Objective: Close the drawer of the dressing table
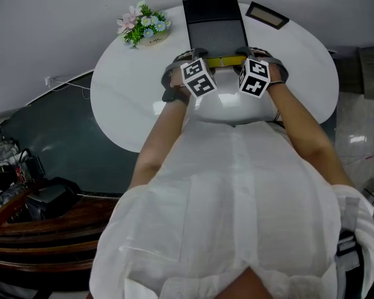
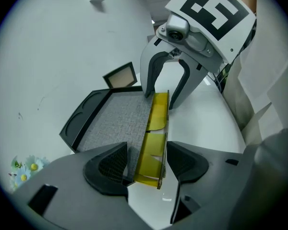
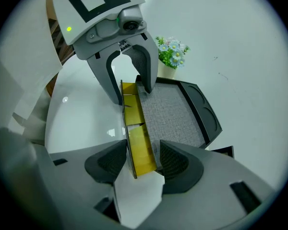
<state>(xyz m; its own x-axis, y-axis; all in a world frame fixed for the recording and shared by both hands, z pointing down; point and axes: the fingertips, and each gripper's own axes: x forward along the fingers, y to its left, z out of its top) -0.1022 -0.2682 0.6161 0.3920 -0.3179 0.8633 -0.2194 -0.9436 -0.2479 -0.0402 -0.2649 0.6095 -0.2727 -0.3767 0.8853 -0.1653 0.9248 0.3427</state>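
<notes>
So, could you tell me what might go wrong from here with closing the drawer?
1. The left tongs and right tongs both stand open around the yellow front, gripping nothing, so a push may slip off it.
2. Uneven pushing could skew the drawer toward the frame near it.

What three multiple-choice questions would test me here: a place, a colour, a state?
1. Where are the flowers in the head view?
A. left of the dark tray
B. inside it
C. on the floor
2. What colour is the tray's front strip?
A. red
B. yellow
C. blue
3. How do the left hand-held gripper's jaws stand?
A. pressed together
B. apart, strip between
C. apart, nothing between
1 A: they stand left of it. 2 B: yellow in every view. 3 B: its pads flank the strip.
</notes>
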